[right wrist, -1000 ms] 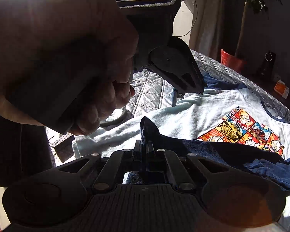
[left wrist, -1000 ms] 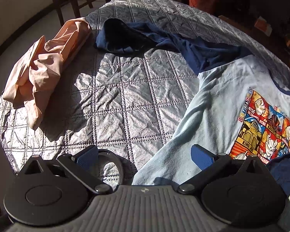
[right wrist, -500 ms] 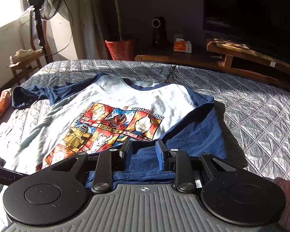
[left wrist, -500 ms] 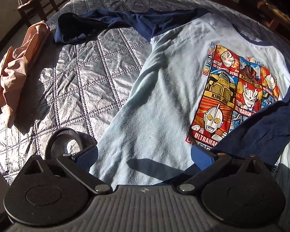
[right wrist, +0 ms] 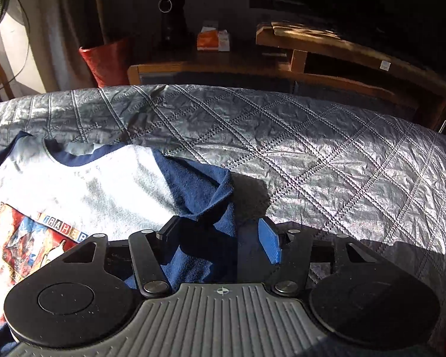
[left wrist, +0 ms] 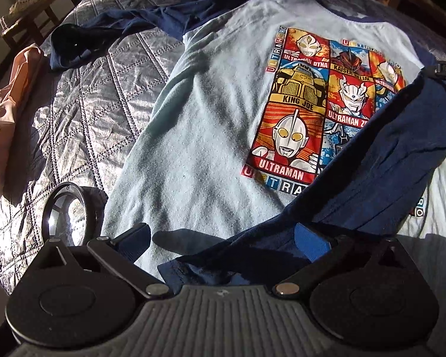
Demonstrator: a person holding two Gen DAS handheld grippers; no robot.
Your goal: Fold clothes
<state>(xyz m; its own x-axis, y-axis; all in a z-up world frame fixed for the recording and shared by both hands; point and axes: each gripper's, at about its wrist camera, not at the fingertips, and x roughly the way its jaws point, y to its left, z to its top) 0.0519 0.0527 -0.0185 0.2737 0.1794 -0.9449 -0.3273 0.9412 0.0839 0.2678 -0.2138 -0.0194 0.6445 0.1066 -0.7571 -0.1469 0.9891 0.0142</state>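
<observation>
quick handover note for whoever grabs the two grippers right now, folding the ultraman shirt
Left gripper: open, low over the shirt's hem, holding nothing.
Right gripper: open, fingers straddling the folded navy sleeve near the shoulder, not clamped.
Shirt lies print-up on the quilted bed cover. One navy sleeve is folded across the front; the other sleeve is spread out on the cover.
A peach garment sits crumpled at the bed's edge, unfolded.
Left to do: fold in the far sleeve, fold the body, then the peach piece.

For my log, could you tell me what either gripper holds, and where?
Nothing is held: the left gripper and right gripper are both open over the shirt's navy sleeve.
</observation>
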